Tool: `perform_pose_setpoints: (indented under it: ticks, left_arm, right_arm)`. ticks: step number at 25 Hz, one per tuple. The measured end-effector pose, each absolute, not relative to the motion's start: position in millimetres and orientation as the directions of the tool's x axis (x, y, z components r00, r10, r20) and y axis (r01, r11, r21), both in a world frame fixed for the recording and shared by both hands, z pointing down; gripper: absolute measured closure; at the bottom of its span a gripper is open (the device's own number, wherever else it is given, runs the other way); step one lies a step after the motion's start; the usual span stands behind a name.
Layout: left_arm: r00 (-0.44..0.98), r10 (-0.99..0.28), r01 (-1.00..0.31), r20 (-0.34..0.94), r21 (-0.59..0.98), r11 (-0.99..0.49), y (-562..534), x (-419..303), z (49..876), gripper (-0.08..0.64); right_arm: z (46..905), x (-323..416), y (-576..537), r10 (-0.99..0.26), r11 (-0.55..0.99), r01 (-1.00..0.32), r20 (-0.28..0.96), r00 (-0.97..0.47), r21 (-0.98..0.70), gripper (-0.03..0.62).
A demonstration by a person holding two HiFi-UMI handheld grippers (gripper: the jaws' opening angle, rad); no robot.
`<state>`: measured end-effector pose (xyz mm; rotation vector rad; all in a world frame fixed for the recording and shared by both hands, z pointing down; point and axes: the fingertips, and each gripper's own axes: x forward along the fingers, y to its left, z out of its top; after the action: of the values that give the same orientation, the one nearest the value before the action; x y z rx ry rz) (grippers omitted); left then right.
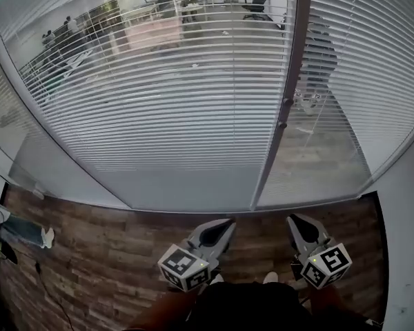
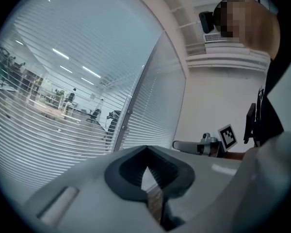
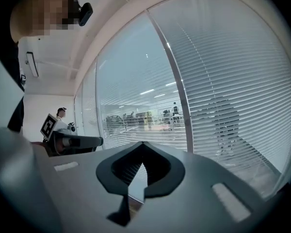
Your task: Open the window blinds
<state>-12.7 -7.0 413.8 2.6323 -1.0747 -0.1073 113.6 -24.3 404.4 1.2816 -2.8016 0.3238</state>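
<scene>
White slatted blinds (image 1: pixel 179 95) hang over a glass wall, and a second panel (image 1: pixel 372 67) hangs right of a dark frame post (image 1: pixel 286 95). The slats are tilted enough that an office shows through them. Both grippers are low in the head view, above the floor and short of the glass. My left gripper (image 1: pixel 224 225) (image 2: pixel 145 148) is shut with nothing in it. My right gripper (image 1: pixel 294 221) (image 3: pixel 143 143) is shut and empty too. Each gripper view shows the other gripper beside it, pointing level at the blinds (image 2: pixel 63 130) (image 3: pixel 233 81).
Wood-look floor (image 1: pixel 110 254) runs up to the window's base. A white wall (image 1: pixel 407 212) closes the right side. A cable (image 1: pixel 48 288) and what looks like a leg in jeans (image 1: pixel 21 229) lie at the left edge. A dark figure (image 1: pixel 319 47) shows in the glass.
</scene>
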Motion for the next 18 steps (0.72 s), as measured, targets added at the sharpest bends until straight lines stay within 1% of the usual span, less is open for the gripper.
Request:
perform_pose_setpoints:
  ticks: [4,8,12,18]
  left_arm:
    - [0.687,-0.726,-0.703,0.033,0.287,-0.651,-18.5,7.3,421.0,0.56]
    - [0.691,-0.721,-0.703,0.05,0.277,-0.655,-17.3,27.1,425.3,0.56]
    - [0.688,-0.72,-0.713,0.085,0.264,-0.65,-18.6,37.8,416.1,0.56]
    - [0.698,-0.71,-0.707,0.09,0.241,-0.665,-14.6,41.0,403.8,0.56]
  right_arm:
    - [420.3,130.1,-28.0,-0.711,0.67,-0.726,0.148,-0.688,-0.154,0.568]
    - [418.4,141.3,-27.3,-0.689,0.695,-0.701,0.134,-0.713,-0.159,0.568]
    - [412.8,149.4,-28.9,-0.687,0.697,-0.697,0.12,-0.716,-0.17,0.569]
    - [404.1,152.0,-24.1,-0.697,0.691,-0.705,0.112,-0.709,-0.162,0.569]
